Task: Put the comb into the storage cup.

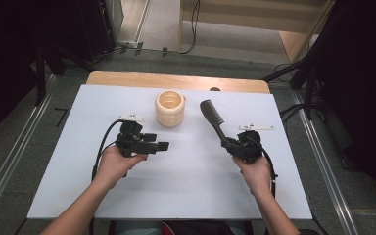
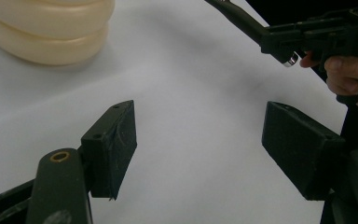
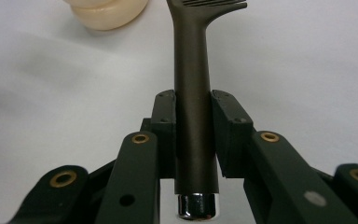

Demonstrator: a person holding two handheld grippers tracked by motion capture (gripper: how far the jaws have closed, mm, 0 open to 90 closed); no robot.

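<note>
Clamping the round handle of a dark brown plastic comb (image 3: pixel 192 93), the right gripper (image 1: pixel 235 145) has its two black jaws pressed against the handle's sides, with the handle's shiny metal end cap sticking out toward the camera in the right gripper view. In the high view the comb (image 1: pixel 211 117) slants up and to the left from that gripper, its toothed head above the white table top (image 1: pixel 186 186) and to the right of a cream-coloured ribbed round cup (image 1: pixel 170 108). That cup stands upright near the far middle of the table, well apart from the comb's head. The left gripper (image 1: pixel 159 142) sits below and to the left of the cup, pointing to the right across the table. Its jaws stand wide apart in the left gripper view (image 2: pixel 198 149), with nothing between the pads but bare white surface. The cup's base (image 2: pixel 46 32) shows at the upper left there, and the comb handle (image 2: pixel 242 21) in the right gripper at the upper right.
</note>
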